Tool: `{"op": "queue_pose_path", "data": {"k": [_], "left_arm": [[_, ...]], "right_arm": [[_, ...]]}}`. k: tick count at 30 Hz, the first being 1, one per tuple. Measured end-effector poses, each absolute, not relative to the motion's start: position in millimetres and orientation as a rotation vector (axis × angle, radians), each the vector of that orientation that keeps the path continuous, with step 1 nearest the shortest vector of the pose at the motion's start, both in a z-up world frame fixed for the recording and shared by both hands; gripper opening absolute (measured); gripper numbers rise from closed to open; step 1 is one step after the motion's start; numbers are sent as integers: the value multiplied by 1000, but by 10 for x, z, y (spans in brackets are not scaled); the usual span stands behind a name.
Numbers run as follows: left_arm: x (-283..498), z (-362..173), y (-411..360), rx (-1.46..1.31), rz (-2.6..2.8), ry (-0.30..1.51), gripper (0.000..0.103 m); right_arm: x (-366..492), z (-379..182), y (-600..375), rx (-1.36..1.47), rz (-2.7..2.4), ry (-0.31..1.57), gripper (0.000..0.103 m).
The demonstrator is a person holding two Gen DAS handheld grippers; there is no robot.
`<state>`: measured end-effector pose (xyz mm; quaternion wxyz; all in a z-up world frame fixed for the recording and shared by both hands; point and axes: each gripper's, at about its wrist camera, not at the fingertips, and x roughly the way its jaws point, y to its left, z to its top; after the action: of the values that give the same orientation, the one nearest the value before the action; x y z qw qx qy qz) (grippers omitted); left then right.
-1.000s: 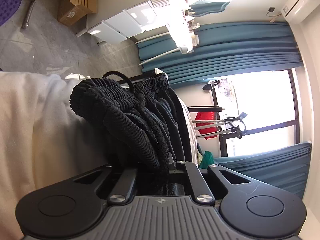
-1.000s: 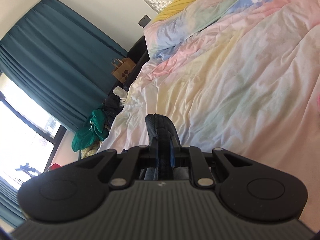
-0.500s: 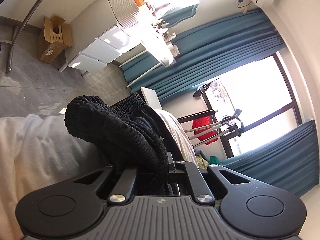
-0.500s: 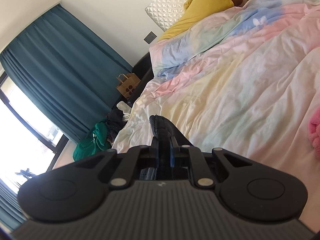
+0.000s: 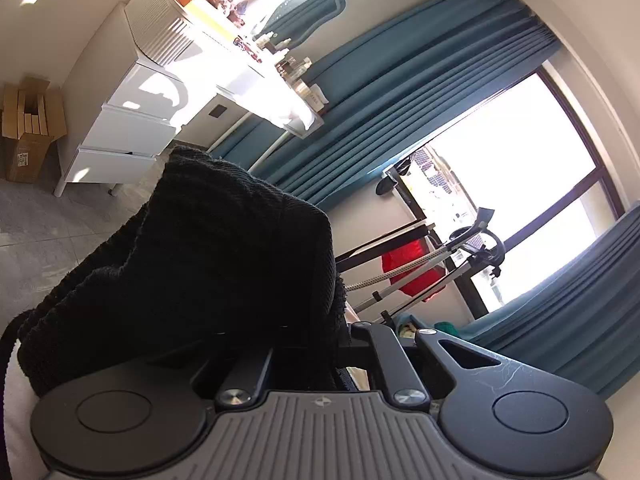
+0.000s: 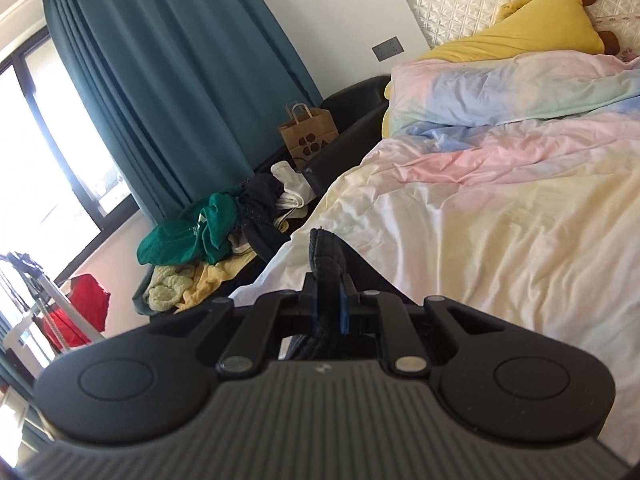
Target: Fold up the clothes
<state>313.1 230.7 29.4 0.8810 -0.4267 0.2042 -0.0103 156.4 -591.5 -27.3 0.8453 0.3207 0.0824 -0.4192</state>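
Note:
I hold a black knit garment with a ribbed elastic waistband in both grippers. In the left wrist view my left gripper (image 5: 320,344) is shut on the black garment (image 5: 208,264), which bunches up over the fingers and hides them. In the right wrist view my right gripper (image 6: 329,304) is shut on a thin edge of the same black garment (image 6: 326,254), which stands up between the blue pads. The bed with a pastel duvet (image 6: 500,208) lies ahead and to the right of the right gripper.
A pile of clothes (image 6: 216,232) sits on a dark bench beside the bed, with a paper bag (image 6: 308,132) behind. A white dresser (image 5: 136,120), a cardboard box (image 5: 28,128), teal curtains (image 5: 380,100) and a drying rack with a red item (image 5: 412,268) stand across the room.
Both grippers have lifted and tilted upward with the garment. The left view has swung from the floor and white bedding towards the dresser and window. The right view now shows more curtain and the clothes pile.

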Motion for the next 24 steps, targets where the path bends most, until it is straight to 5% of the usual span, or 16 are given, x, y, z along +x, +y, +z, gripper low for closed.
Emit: {"op": "queue_pose_path", "data": {"k": [6, 11, 19, 24], "left_arm": [[4454, -201, 1913, -780, 61, 554, 7], [4819, -595, 1900, -810, 90, 646, 10], [4391, -596, 2332, -917, -78, 623, 48], [3660, -405, 2409, -934, -172, 591, 69]], "right_arm": [[2659, -839, -6150, 601, -922, 319, 13], [2879, -1244, -6296, 631, -893, 406, 15], [2494, -1240, -6407, 870, -691, 347, 30], [1860, -1007, -6263, 927, -612, 265, 59]]}}
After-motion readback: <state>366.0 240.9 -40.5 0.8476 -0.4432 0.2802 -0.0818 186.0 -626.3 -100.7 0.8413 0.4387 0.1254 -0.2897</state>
